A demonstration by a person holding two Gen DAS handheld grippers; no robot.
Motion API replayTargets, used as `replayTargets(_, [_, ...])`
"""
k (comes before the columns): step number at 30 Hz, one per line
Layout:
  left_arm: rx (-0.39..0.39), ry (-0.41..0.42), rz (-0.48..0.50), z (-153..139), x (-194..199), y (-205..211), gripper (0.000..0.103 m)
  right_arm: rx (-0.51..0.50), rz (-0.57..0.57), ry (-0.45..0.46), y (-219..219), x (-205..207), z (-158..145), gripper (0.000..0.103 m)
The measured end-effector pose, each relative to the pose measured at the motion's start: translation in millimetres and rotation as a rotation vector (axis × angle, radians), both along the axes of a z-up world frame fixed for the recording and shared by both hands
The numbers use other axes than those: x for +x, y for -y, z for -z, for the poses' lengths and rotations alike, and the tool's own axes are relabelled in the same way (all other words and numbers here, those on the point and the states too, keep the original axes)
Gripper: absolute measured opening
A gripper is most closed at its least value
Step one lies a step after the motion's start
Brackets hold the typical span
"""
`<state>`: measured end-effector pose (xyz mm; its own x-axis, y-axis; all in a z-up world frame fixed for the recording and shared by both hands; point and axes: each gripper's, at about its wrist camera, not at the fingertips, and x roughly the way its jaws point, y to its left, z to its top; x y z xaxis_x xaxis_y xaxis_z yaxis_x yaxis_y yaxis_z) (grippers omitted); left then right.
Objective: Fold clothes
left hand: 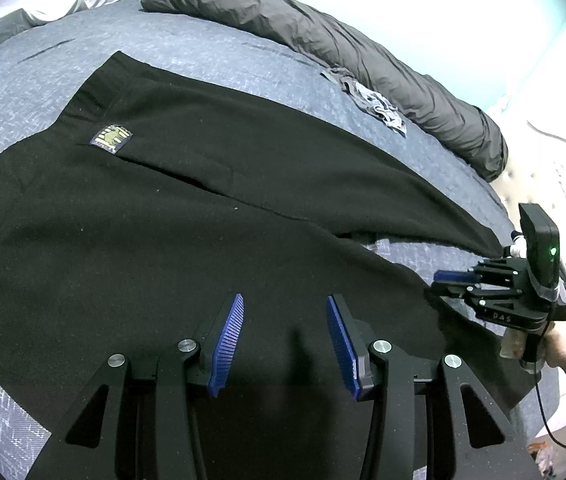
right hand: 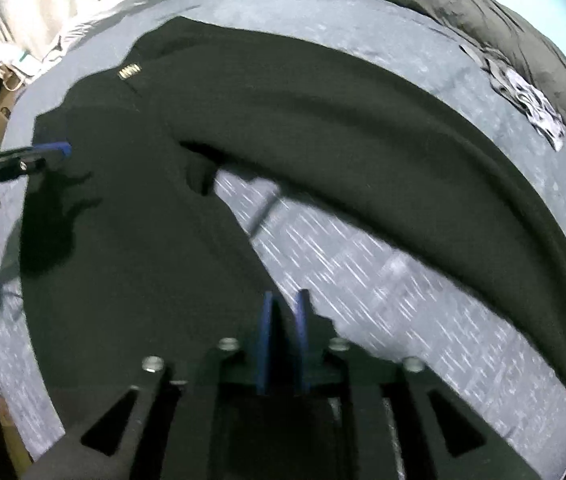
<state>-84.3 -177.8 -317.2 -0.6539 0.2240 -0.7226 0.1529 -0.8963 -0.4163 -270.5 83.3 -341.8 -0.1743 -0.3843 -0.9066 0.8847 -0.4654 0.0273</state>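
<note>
Black trousers [left hand: 187, 216] lie spread flat, legs parted, woven label [left hand: 111, 139] showing

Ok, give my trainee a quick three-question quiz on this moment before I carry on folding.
1. True or false: the left claw is shut on the black trousers.
2. What lies beside the dark grey duvet? A) a small patterned garment B) a shoe C) a book
3. Fill in: the right claw pinches a trouser ____.
Key: 1 false, it is open above them; 2 A; 3 leg.
</note>
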Motion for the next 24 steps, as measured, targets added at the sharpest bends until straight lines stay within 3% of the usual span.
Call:
replayTargets(1, [0.0,0.0,0.001,0,0,0,0.047,-0.002,-0.01,0.006,8,7,1,0.034])
replayTargets(6, [0.006,0.003,-0.004,1,-1,3,0.047,0.02,-0.069,0.059,50,21,17,0.034])
replayTargets(8, [0.008,0.002,-0.006,0,-1,4,0.047,0.023,-0.08,0.068,52,27,20,0.025])
replayTargets(9, [0.01,0.002,-0.008,0,-1,5,0.047,0.021,-0.079,0.069,52,26,22,0.009])
replayTargets(11, [0.013,0.001,-0.011,0,-1,7,0.047,0.016,-0.067,0.072,50,23,24,0.004])
replayTargets(15, [0.019,-0.002,-0.015,0,-1,10,0.047,0.007,0.027,0.046,37,6,21,0.004])
replayTargets(17, [0.022,-0.004,-0.017,0,-1,11,0.047,-0.003,0.02,0.048,35,6,17,0.004])
replayTargets(20, [0.023,-0.005,-0.018,0,-2,11,0.047,-0.035,0.026,0.09,35,4,10,0.006])
replayTargets(24, [0.024,-0.01,-0.028,-1,-2,17,0.047,-0.073,0.046,0.109,29,-2,0,0.027])
